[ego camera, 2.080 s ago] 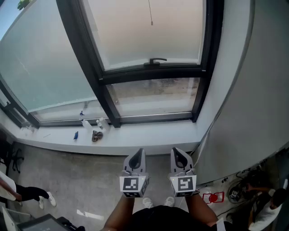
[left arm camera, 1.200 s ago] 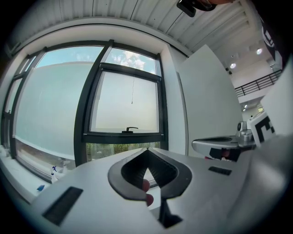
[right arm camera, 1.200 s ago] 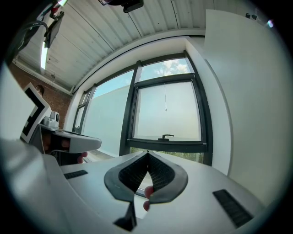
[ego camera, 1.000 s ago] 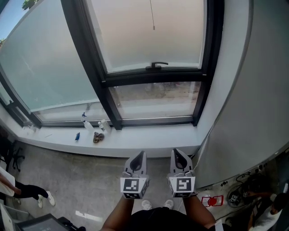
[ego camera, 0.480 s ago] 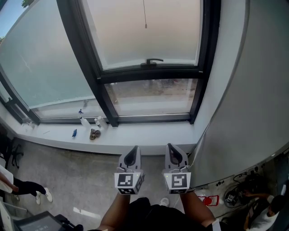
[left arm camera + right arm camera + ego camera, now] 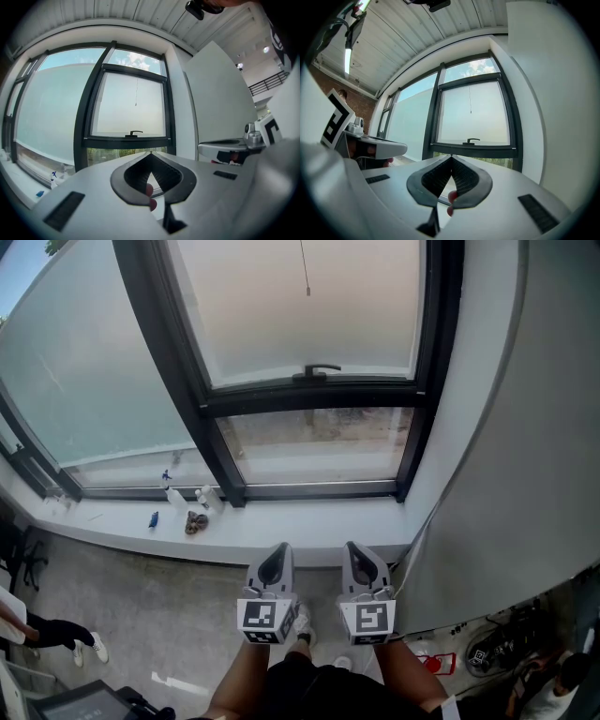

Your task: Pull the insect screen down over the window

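Note:
The black-framed window (image 6: 309, 390) stands ahead, with a black handle (image 6: 314, 370) on its crossbar. A pale screen (image 6: 300, 306) covers the pane above that bar. A thin pull cord (image 6: 306, 273) hangs down its middle, also seen as the cord (image 6: 136, 96) and the cord (image 6: 470, 103). My left gripper (image 6: 279, 550) and right gripper (image 6: 355, 549) are held side by side, level, well short of the sill (image 6: 281, 526). Both are shut with nothing in them; in each gripper view the tips meet, left gripper (image 6: 150, 153), right gripper (image 6: 451, 156).
Small bottles and a brownish lump (image 6: 195, 521) sit on the sill at left. A grey wall panel (image 6: 525, 474) rises at right, with cables and a red item (image 6: 439, 662) on the floor below it. A person's foot (image 6: 94, 648) shows at the far left.
Both grippers shifted slightly left and nearer in the head view over the last second. Their jaws stayed shut. The window and cord look the same.

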`<move>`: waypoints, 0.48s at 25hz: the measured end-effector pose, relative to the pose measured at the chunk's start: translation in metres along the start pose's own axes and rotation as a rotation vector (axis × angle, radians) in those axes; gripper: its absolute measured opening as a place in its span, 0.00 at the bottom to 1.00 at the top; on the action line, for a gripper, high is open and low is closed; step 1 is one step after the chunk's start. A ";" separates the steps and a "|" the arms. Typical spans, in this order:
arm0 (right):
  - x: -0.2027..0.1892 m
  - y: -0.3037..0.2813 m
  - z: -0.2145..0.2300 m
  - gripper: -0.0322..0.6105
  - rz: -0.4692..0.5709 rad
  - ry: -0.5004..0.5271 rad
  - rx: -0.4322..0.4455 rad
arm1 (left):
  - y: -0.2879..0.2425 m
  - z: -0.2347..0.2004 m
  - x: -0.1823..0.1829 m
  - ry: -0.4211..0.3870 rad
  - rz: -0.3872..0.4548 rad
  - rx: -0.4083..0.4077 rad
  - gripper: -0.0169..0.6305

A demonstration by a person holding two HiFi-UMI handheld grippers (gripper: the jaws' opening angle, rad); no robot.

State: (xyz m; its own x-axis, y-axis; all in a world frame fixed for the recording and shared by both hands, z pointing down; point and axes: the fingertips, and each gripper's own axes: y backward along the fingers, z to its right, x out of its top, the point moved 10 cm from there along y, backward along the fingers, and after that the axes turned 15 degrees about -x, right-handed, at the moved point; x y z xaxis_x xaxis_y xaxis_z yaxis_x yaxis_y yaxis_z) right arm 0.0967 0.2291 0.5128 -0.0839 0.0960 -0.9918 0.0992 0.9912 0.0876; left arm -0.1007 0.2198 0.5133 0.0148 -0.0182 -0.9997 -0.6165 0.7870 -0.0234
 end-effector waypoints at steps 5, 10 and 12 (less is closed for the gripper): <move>-0.007 -0.047 -0.007 0.05 -0.002 0.018 -0.009 | -0.026 -0.043 -0.005 0.018 0.003 0.008 0.03; -0.015 -0.094 -0.009 0.05 -0.024 0.022 -0.028 | -0.057 -0.083 -0.004 0.025 -0.002 0.020 0.03; -0.015 -0.114 -0.010 0.05 -0.034 0.015 -0.035 | -0.072 -0.099 -0.002 0.023 -0.008 0.018 0.03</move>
State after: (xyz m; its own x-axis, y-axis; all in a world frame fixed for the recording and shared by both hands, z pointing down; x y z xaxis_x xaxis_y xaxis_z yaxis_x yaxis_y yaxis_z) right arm 0.0768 0.1151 0.5189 -0.1017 0.0634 -0.9928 0.0611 0.9965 0.0574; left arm -0.1349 0.1022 0.5173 0.0010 -0.0382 -0.9993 -0.6022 0.7977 -0.0311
